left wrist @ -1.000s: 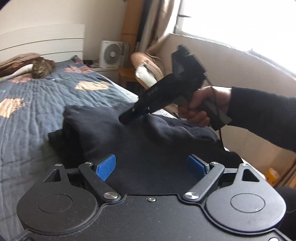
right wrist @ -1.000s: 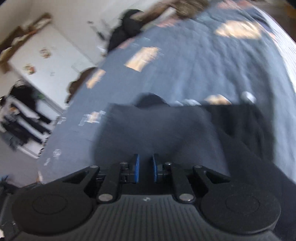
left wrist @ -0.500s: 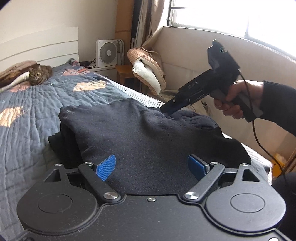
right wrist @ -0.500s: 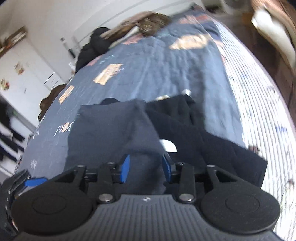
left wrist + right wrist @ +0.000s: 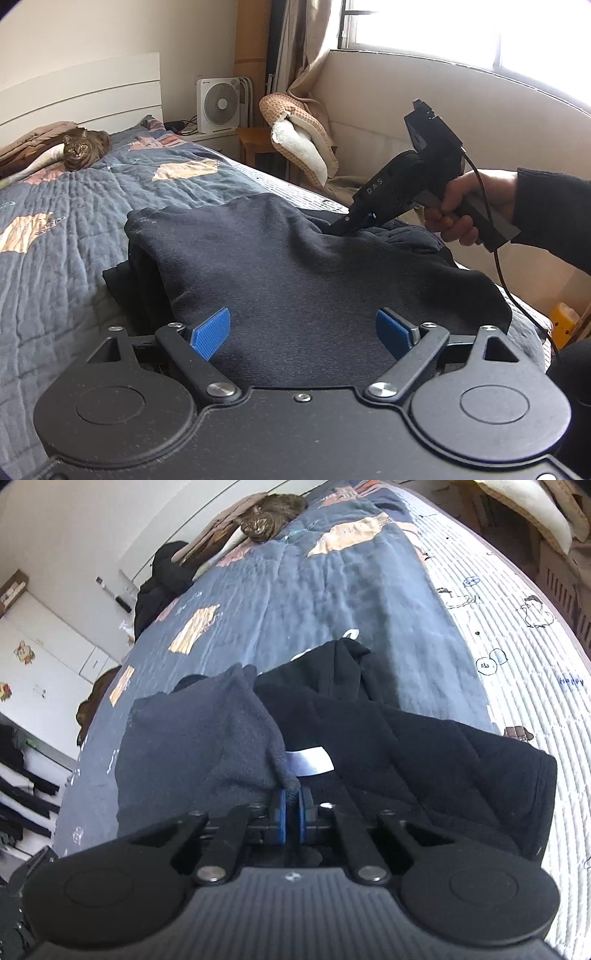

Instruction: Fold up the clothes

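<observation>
A dark grey sweater lies in a heap on the bed, on top of a black garment with a white label. My left gripper hovers open over the sweater's near part, and nothing sits between its blue pads. My right gripper has its jaws closing tight, the pads pinching a ridge of the sweater. In the left wrist view a hand holds the right gripper, whose tip is at the sweater's far right edge.
The blue patterned quilt covers the bed, with a white ribbed sheet along its side. A cat lies near the headboard. A fan and a chair with a folded blanket stand by the window wall.
The right gripper swung off the sweater's middle to its right edge, opened, then closed on a ridge of the cloth. The left gripper stayed where it was, open.
</observation>
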`<control>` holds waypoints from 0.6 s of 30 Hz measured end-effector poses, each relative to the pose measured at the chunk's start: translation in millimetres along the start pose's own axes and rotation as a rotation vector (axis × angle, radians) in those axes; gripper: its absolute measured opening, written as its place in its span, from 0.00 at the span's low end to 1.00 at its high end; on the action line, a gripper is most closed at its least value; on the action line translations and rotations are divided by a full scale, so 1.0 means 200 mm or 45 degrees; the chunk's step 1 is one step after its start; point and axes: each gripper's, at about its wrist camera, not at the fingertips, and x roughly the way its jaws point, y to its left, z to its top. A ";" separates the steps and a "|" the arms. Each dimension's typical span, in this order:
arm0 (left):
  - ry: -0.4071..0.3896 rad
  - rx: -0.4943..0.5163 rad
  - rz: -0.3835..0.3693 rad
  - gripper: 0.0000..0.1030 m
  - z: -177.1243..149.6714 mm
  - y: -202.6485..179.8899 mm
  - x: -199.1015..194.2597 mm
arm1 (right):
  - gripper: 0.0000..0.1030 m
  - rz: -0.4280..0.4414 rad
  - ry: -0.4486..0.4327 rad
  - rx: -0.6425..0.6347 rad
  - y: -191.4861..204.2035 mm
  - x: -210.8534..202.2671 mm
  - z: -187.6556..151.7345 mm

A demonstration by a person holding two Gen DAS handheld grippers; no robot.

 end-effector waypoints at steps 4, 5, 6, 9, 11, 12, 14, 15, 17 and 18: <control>0.000 0.005 0.006 0.83 0.00 0.00 0.00 | 0.05 -0.040 -0.087 0.038 -0.01 -0.08 0.03; 0.000 0.006 0.005 0.83 0.00 0.00 0.00 | 0.05 -0.036 -0.108 0.040 -0.02 -0.10 0.05; 0.000 0.005 0.005 0.83 0.00 0.00 0.00 | 0.05 -0.032 -0.128 0.042 -0.03 -0.13 0.06; 0.001 0.005 0.003 0.83 0.00 0.00 0.00 | 0.05 -0.046 -0.130 0.019 -0.04 -0.15 0.10; 0.002 0.004 0.001 0.83 0.00 0.00 0.00 | 0.05 -0.084 -0.093 -0.034 -0.03 -0.10 0.10; 0.002 0.004 0.001 0.83 0.00 0.00 0.00 | 0.06 -0.095 -0.059 -0.060 -0.03 -0.06 0.09; 0.002 0.004 -0.001 0.83 0.01 0.00 0.00 | 0.08 -0.125 -0.008 -0.087 -0.03 0.00 0.06; 0.003 0.004 -0.002 0.83 0.01 0.00 0.00 | 0.08 -0.135 0.002 -0.085 -0.04 0.01 0.05; 0.003 0.003 -0.003 0.83 0.01 0.00 0.00 | 0.08 -0.115 -0.010 -0.072 -0.05 -0.03 0.04; -0.001 0.000 -0.005 0.83 0.01 0.01 0.00 | 0.08 -0.122 -0.033 -0.054 -0.06 -0.06 0.04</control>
